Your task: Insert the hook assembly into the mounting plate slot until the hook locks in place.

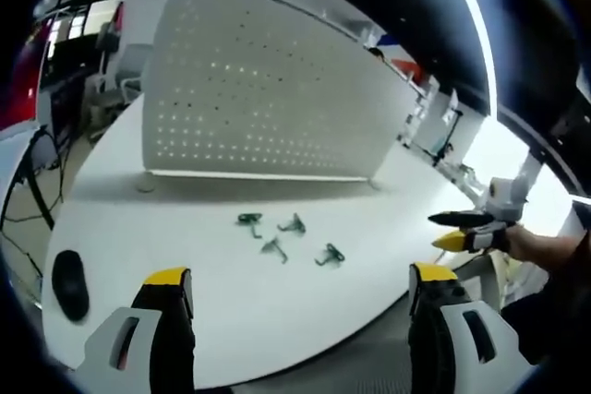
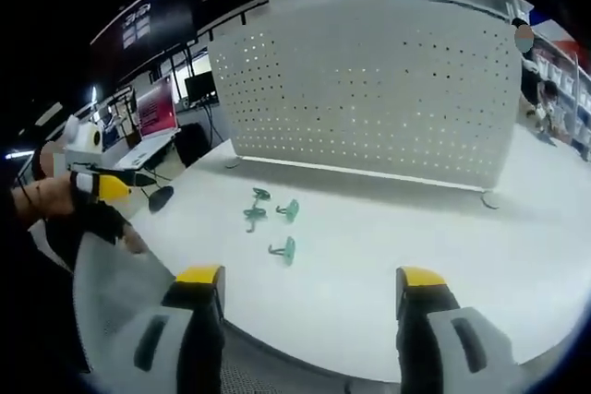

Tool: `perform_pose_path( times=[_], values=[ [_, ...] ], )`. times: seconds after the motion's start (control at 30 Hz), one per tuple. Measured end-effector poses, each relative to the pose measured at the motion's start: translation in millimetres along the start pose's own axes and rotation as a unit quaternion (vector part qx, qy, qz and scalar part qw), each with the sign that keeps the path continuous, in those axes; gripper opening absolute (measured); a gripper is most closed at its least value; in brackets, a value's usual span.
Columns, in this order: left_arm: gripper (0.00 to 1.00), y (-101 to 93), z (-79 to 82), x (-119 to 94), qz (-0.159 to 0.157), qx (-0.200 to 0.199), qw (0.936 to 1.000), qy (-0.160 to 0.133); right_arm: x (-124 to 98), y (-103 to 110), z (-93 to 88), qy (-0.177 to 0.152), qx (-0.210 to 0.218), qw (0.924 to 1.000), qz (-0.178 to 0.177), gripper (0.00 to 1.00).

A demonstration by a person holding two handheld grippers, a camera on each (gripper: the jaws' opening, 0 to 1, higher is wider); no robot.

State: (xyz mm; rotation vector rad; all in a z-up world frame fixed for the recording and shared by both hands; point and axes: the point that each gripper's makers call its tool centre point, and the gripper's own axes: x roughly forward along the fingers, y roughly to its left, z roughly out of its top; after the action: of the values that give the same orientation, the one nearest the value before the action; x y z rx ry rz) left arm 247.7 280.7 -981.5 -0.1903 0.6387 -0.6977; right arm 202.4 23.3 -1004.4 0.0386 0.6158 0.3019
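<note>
- Both grippers hang at the near edge of the white table (image 1: 305, 311), jaws spread wide and holding nothing: the left gripper (image 1: 300, 288) in its own view, the right gripper (image 2: 309, 288) in its own.
- Four small green hooks (image 1: 286, 235) lie loose on the table in front of the perforated mounting plate (image 1: 268, 89), which stands upright behind them.
- In the right gripper view the hooks (image 2: 274, 219) sit apart from the plate (image 2: 369, 80), well short of its foot.
- A black mouse (image 1: 69, 283) rests far to one side of the plate.
- Risk, as judged: the hooks are small and close-set, so a wide grab may scatter neighbours or seize one crooked, jamming it at the slot.
</note>
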Motion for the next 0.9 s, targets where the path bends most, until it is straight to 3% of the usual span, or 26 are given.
perform_pose_path(
  times=[0.5,0.63,0.9],
  values=[
    [0.96,11.3,-3.8,31.0,-0.017,0.042,0.9983,0.037,14.9,6.2,-1.2,0.014,0.007,0.9998,0.014,0.7],
    [0.92,20.6,3.3,44.4,-0.029,0.087,0.9944,0.052,16.2,6.4,-5.3,0.022,0.005,0.9996,0.017,0.69],
    [0.86,33.1,12.4,77.3,-0.056,0.129,0.9877,0.068,14.5,5.5,-11.7,0.035,0.006,0.9992,0.016,0.67]
  ],
)
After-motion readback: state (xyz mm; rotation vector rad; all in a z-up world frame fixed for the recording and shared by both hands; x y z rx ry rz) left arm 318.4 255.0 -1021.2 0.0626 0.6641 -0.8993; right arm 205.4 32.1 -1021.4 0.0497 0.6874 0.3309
